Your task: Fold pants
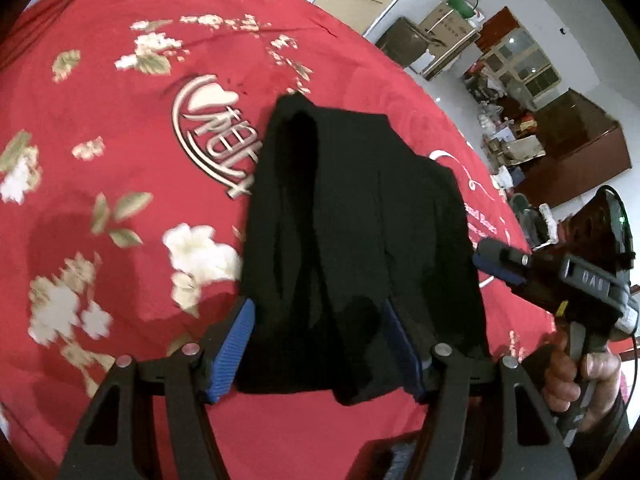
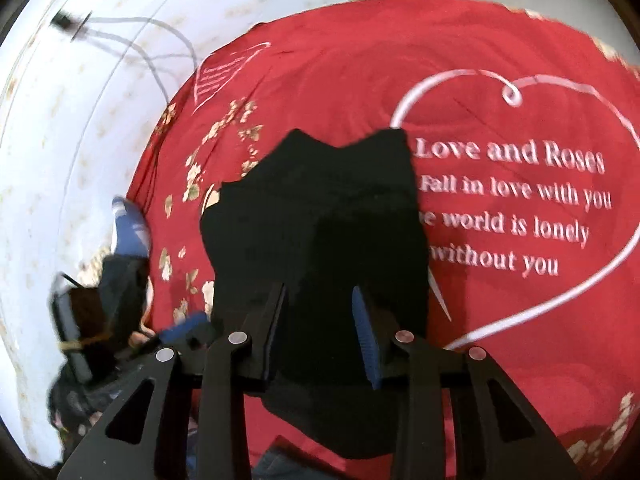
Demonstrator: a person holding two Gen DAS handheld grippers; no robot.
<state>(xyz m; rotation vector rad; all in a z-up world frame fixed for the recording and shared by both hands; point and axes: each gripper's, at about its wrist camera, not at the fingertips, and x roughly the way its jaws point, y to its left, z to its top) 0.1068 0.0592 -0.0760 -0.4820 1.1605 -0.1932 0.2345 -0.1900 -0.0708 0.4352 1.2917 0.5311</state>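
While the black pants lie bunched in a folded heap on the red bedspread, you have both tools right over their near edge. Your left gripper stands released, its blue-padded fingers spread wide to either side of the dark cloth, the pads near the fabric but not pinching it. From the right wrist view, your right gripper is likewise spread apart above the pants, one blue pad showing on the right and the other finger dark against the cloth; whether the pads touch the fabric you cannot tell through the blur. The pants sit beside the white "Love and Roses" lettering and inside the edge of the printed heart outline. From the left wrist view, your right hand grips the handle of the other tool, just off the pants' right edge
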